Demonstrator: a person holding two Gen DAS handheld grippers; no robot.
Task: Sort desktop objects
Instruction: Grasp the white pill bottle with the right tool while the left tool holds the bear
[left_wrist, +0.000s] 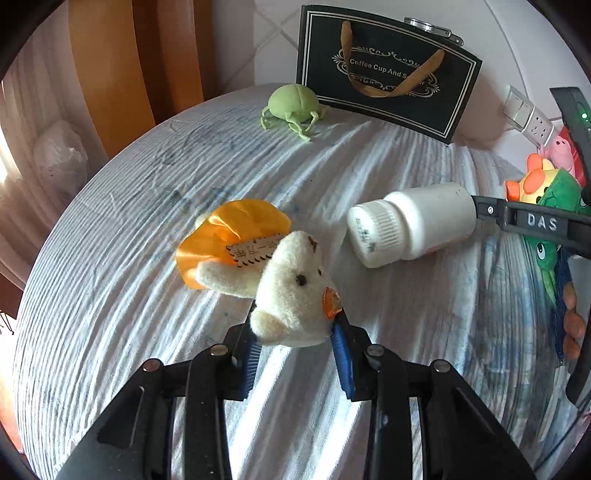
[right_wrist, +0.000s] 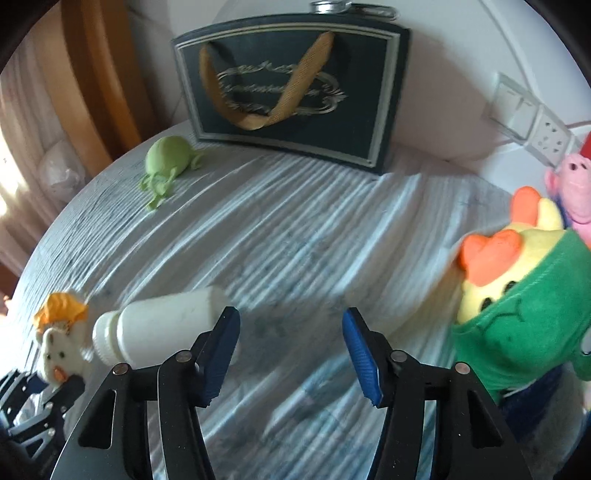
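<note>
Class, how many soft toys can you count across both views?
4: bear in left gripper; green bug by the black bag; duck and pink pig at right. Others may be hidden.

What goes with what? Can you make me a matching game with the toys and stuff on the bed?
Things:
1. little white teddy bear
2. white pill bottle
3. green plush bug
4. black gift bag

Where or how:
A. standing upright against the wall
B. lying on its side on the striped sheet
C. pinched in the left claw
D. sitting at the back, just in front of the bag

Pairs: 1-C, 2-B, 3-D, 4-A
</note>
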